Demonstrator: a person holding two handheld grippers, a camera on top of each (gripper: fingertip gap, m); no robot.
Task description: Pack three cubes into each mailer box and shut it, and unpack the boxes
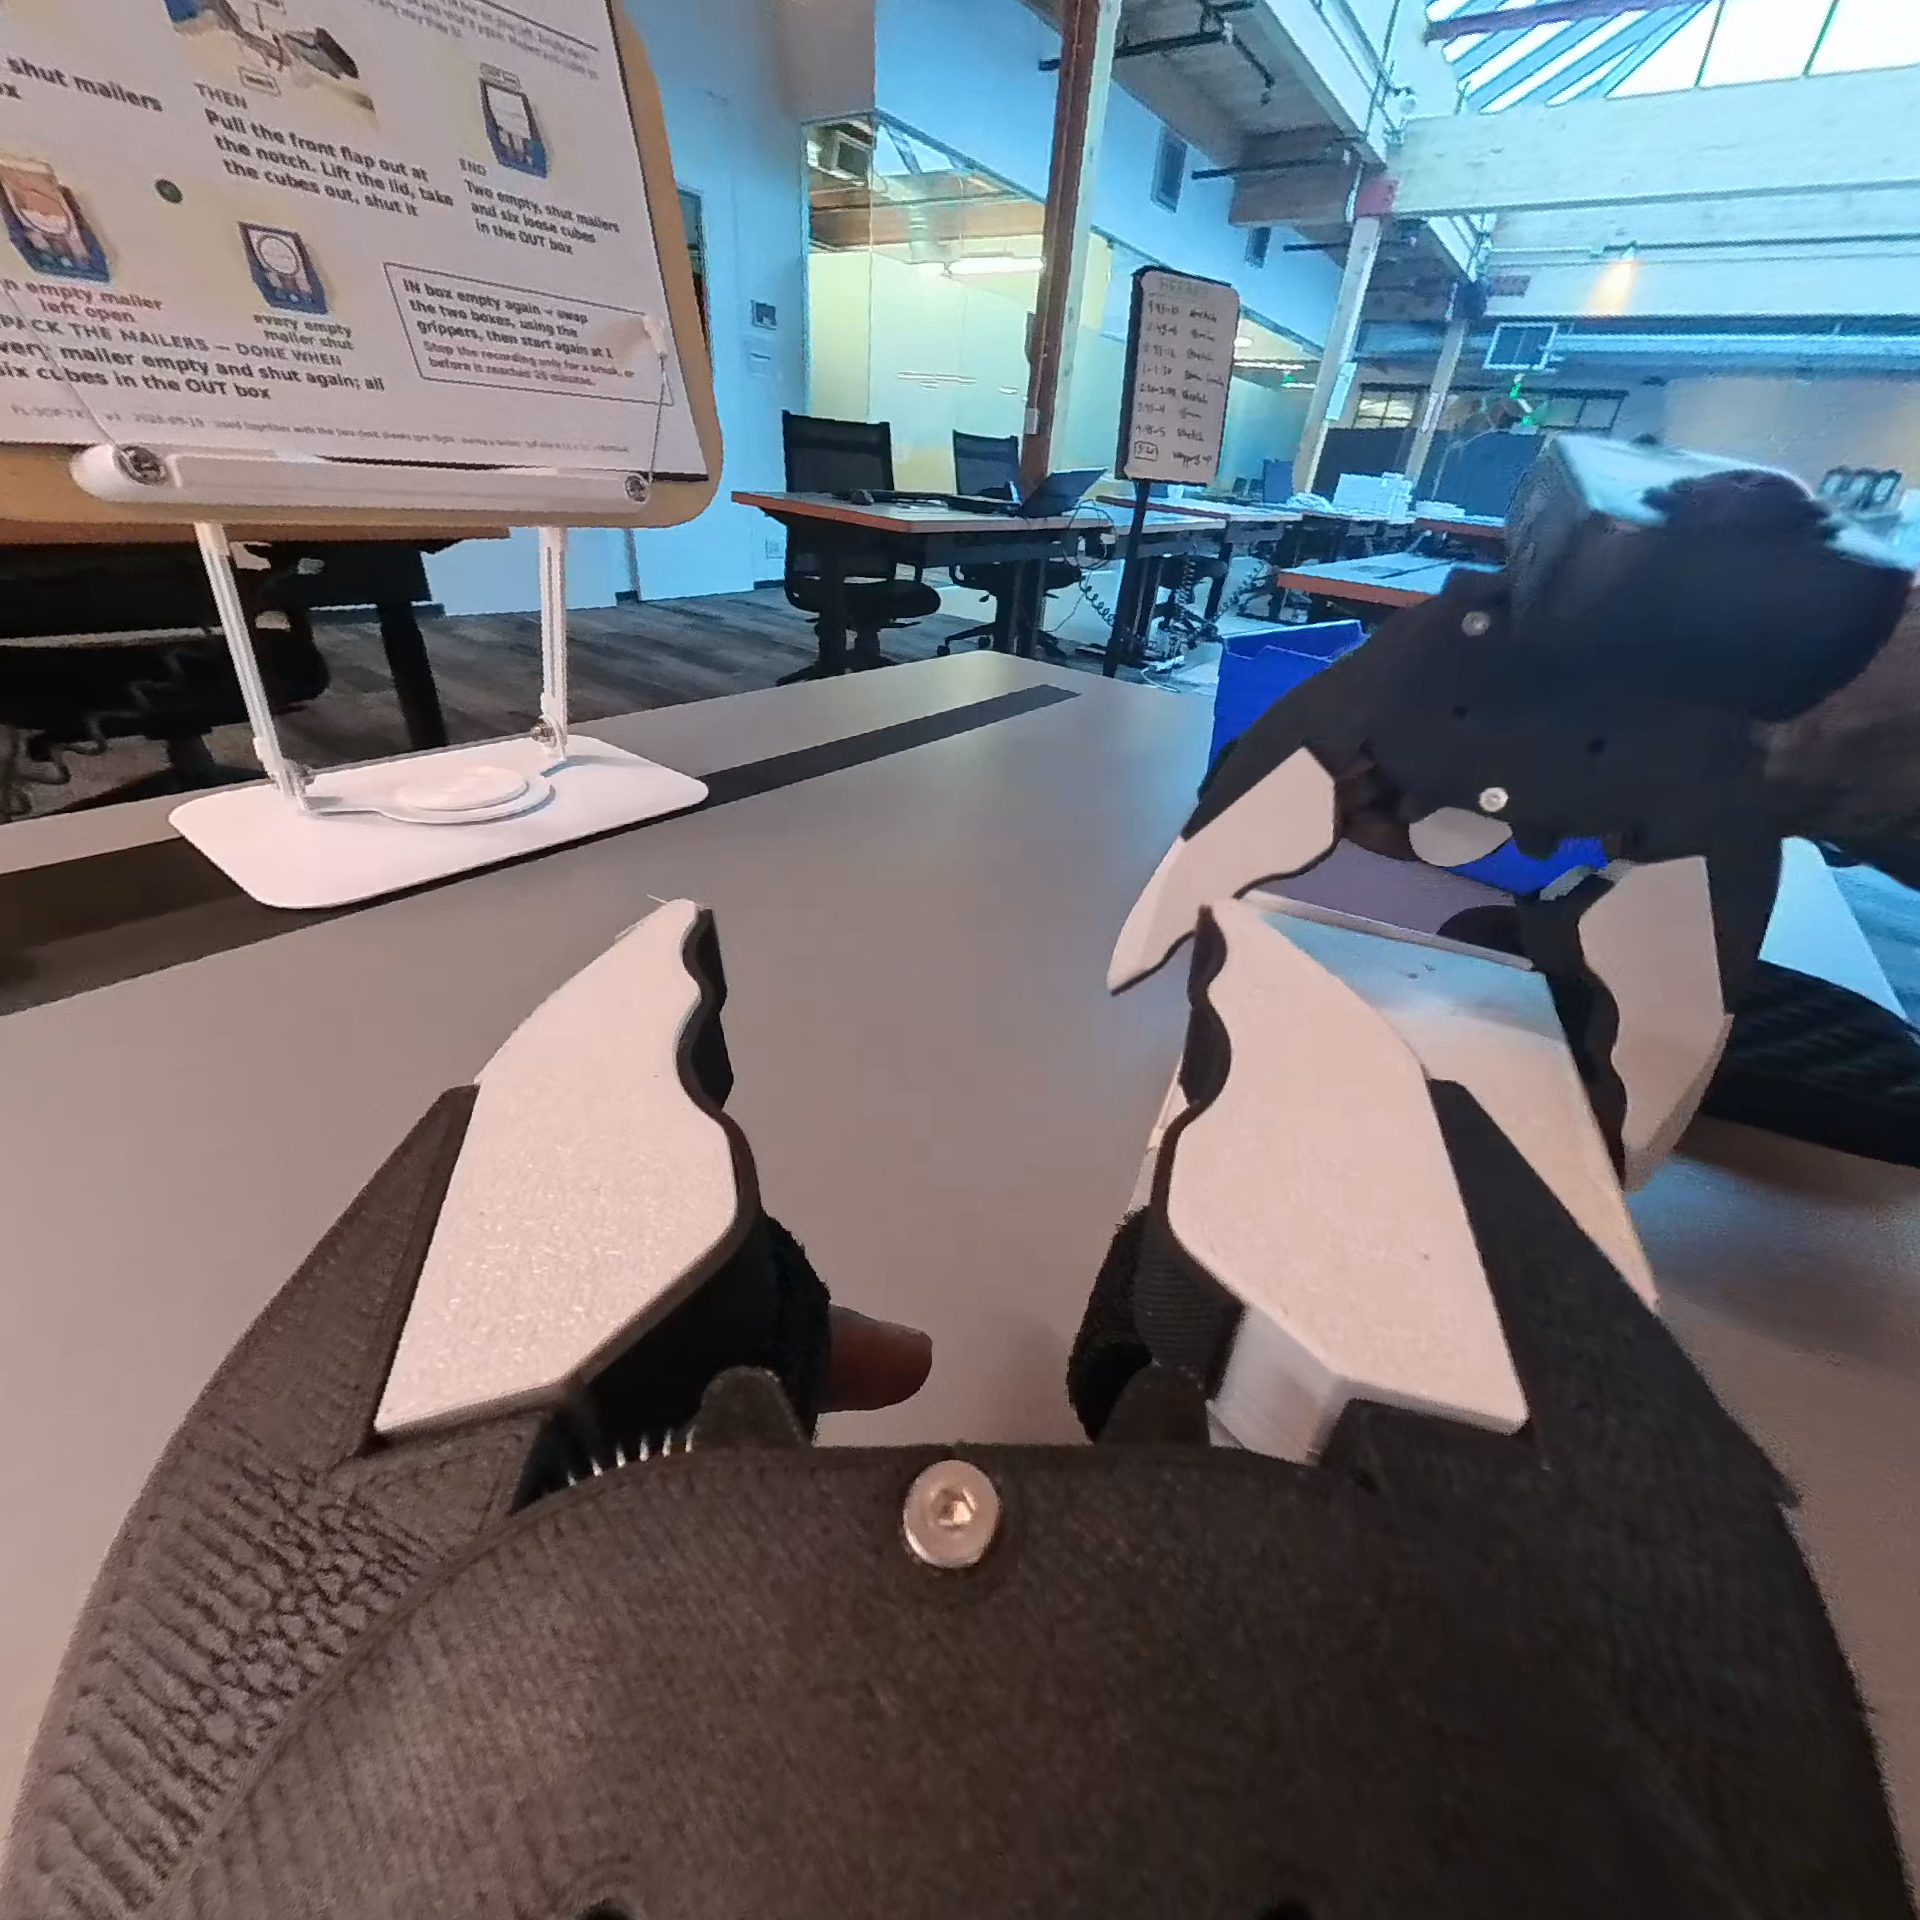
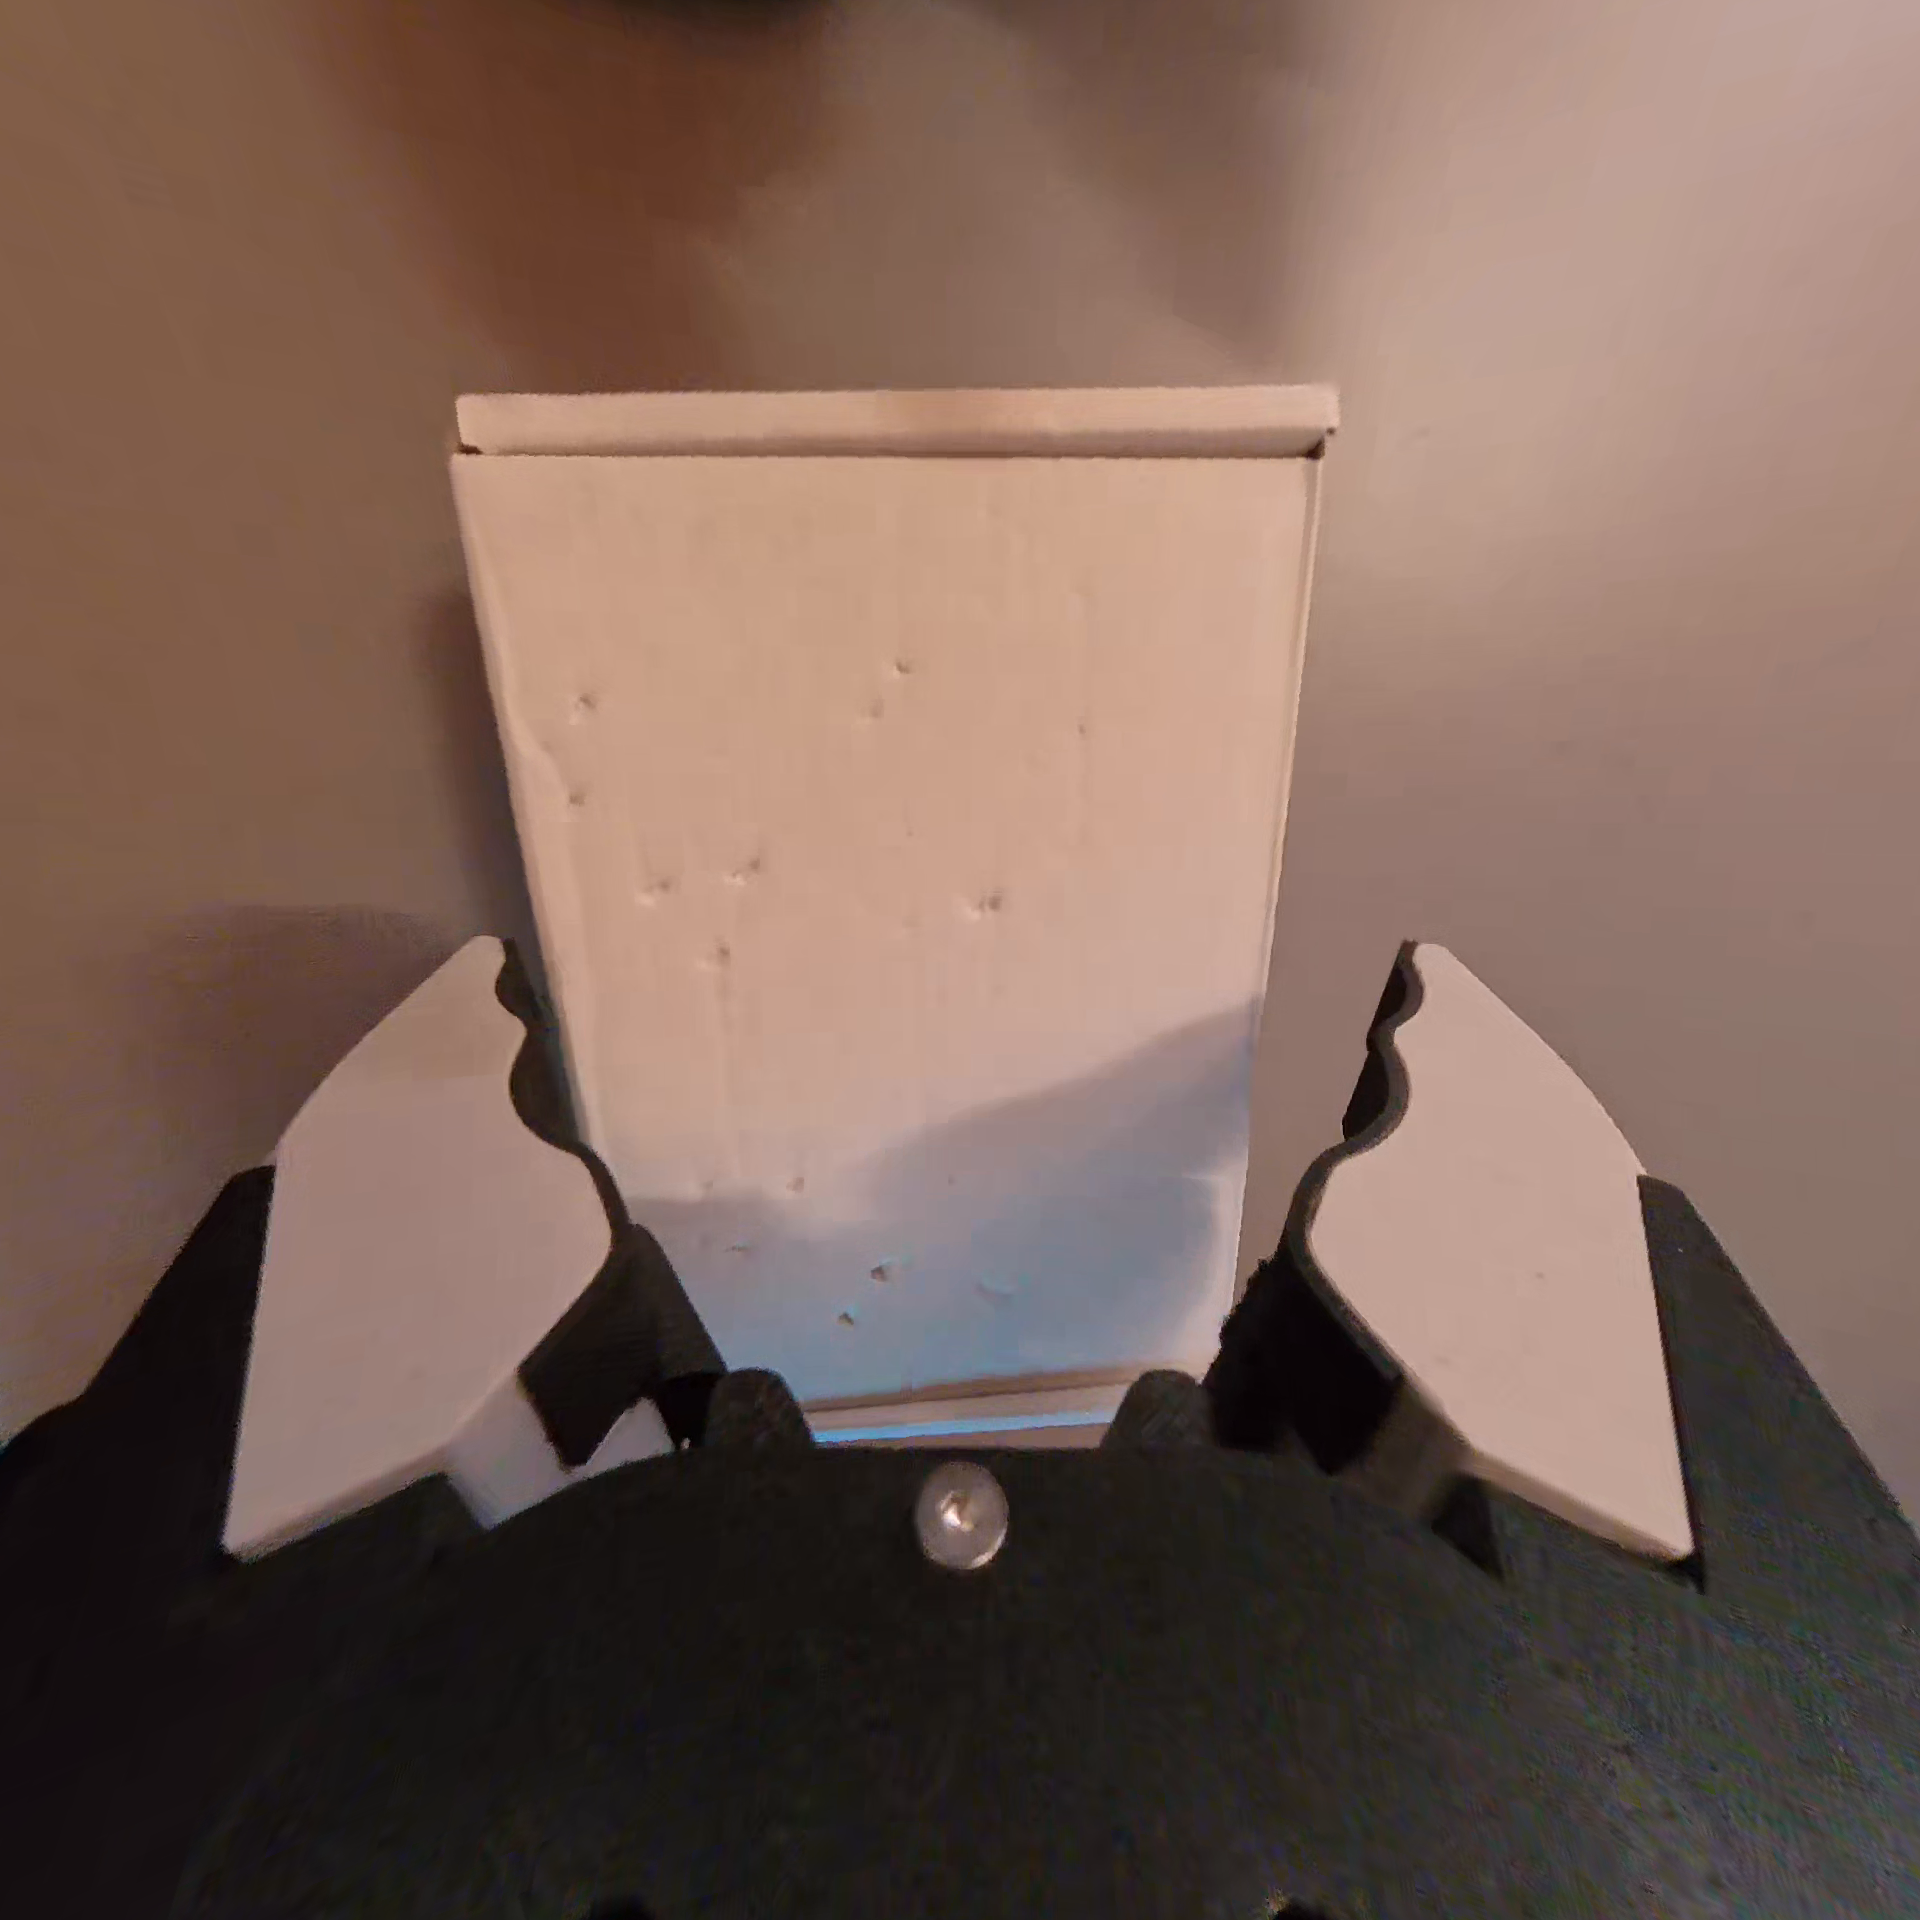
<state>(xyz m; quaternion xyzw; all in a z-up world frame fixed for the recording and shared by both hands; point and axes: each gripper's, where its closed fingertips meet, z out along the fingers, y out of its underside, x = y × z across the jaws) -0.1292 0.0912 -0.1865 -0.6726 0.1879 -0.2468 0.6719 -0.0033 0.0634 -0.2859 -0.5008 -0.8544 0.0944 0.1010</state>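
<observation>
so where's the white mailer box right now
The white mailer box lies shut on the grey table, straddled by the open right gripper; in the left wrist view it sits just right of the left gripper.

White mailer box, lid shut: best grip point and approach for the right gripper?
Grip the mailer box across its two long side walls, coming from above. It lies flat and closed, and the open right hand-held gripper already straddles its narrow width.

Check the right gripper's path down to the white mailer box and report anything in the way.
Nothing visible blocks it. The right gripper hangs directly over the shut mailer box, jaws spread wider than the box, with only the bare table around it. The left gripper sits beside the box, jaws open, not across that path.
</observation>
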